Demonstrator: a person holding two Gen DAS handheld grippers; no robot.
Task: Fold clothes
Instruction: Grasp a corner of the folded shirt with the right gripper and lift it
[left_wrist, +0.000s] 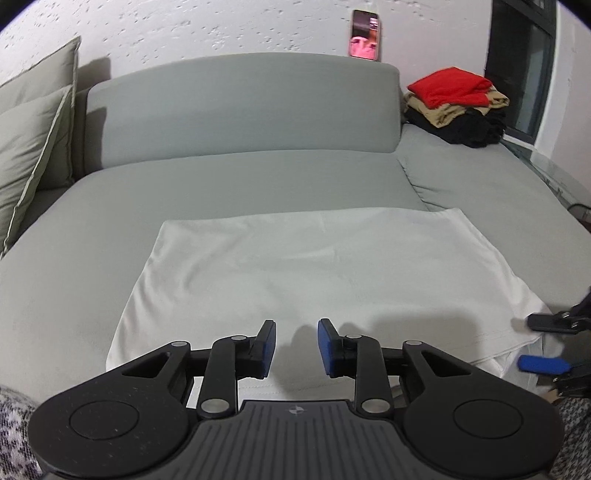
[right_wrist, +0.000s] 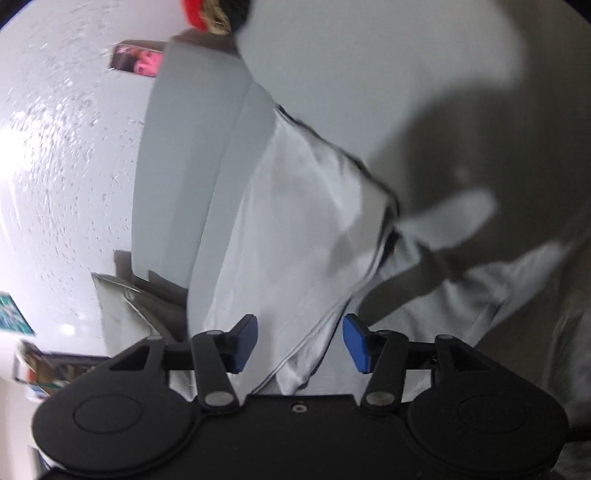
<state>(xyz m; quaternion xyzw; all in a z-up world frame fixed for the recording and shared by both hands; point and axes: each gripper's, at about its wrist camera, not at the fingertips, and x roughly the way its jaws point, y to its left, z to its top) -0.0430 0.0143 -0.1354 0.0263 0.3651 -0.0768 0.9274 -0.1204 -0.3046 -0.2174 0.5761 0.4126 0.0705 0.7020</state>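
A folded white garment (left_wrist: 314, 280) lies flat on the grey sofa (left_wrist: 92, 229). The left gripper (left_wrist: 296, 347) hovers over its near edge, jaws apart. Folded clothes (left_wrist: 458, 107) are stacked far right.

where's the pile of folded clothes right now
In the left wrist view, the folded pile sits far right on the grey sofa, beside the backrest.

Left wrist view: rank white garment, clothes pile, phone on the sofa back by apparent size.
1. white garment, though nearness to the camera inflates it
2. clothes pile
3. phone, smallest and farthest, so true size is unsure
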